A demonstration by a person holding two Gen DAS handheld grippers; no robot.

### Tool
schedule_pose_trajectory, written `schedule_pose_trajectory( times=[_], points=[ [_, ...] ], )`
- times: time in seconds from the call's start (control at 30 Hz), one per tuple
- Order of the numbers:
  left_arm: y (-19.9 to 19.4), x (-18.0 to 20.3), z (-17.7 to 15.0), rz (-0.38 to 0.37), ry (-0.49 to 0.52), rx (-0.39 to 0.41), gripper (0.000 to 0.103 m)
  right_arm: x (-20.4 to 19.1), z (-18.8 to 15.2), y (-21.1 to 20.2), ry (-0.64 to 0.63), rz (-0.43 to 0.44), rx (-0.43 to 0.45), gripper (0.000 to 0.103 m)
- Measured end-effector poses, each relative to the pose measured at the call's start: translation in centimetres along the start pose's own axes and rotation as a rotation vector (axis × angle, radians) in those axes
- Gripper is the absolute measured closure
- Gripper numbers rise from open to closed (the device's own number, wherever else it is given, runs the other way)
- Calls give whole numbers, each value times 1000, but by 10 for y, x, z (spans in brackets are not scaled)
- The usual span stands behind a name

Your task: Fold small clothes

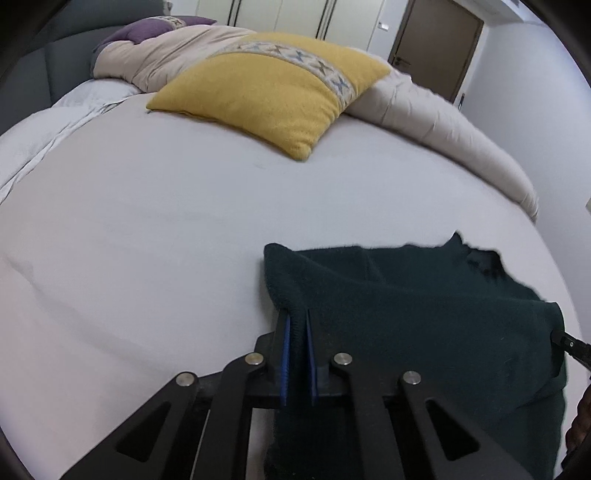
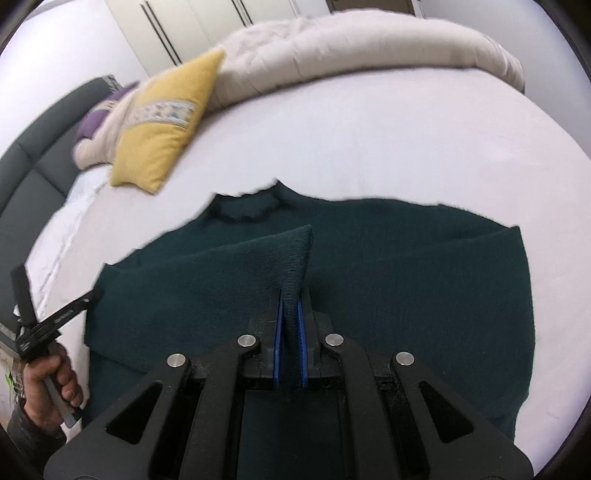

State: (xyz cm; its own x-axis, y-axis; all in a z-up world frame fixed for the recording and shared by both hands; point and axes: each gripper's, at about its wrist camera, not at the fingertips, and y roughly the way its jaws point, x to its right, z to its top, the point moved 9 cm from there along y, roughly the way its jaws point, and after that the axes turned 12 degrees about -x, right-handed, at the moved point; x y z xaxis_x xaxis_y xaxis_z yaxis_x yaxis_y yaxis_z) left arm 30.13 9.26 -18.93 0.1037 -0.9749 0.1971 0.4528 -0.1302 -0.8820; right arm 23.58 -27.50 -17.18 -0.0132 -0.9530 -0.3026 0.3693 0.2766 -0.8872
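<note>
While both grippers pinch folds of the dark green sweater (image 2: 369,266) lying on the bed (image 2: 369,140), left gripper (image 1: 298,321) clamped at its seven-o'clock edge and right gripper (image 2: 290,295) mid-hem, uneven lifting could let the thick knit slip free or bunch.

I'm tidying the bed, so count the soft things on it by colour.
Dark green: 1, sweater
Yellow: 1, cushion
Purple: 1, cushion
Beige: 1, duvet
Total: 4

Soft even light, fisheye-warped edges
</note>
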Motion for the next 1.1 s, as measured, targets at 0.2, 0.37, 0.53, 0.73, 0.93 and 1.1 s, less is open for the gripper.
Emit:
schedule_pose_trajectory(
  times=[0.2, 0.37, 0.53, 0.73, 0.93, 1.1],
  points=[
    [14, -9, -1, -19, -21, -21, 93, 24, -14, 32, 111, 70, -54, 97],
    [3, -22, -1, -98, -101, -31, 76, 15, -13, 13, 110, 51, -35, 97],
    [-23, -22, -7, -123, -101, 21, 69, 13, -19, 11, 133, 29, -93, 89],
    [0, -7, -29, -26, 6, -50, 72, 14, -39, 12, 64, -6, -98, 87],
    [-2, -13, -32, 2, 53, -50, 90, 22, -42, -3, 102, 3, -72, 99],
    [-1, -17, -34, 26, 63, -45, 93, 15, -55, -14, 119, 21, -62, 99]
  ],
)
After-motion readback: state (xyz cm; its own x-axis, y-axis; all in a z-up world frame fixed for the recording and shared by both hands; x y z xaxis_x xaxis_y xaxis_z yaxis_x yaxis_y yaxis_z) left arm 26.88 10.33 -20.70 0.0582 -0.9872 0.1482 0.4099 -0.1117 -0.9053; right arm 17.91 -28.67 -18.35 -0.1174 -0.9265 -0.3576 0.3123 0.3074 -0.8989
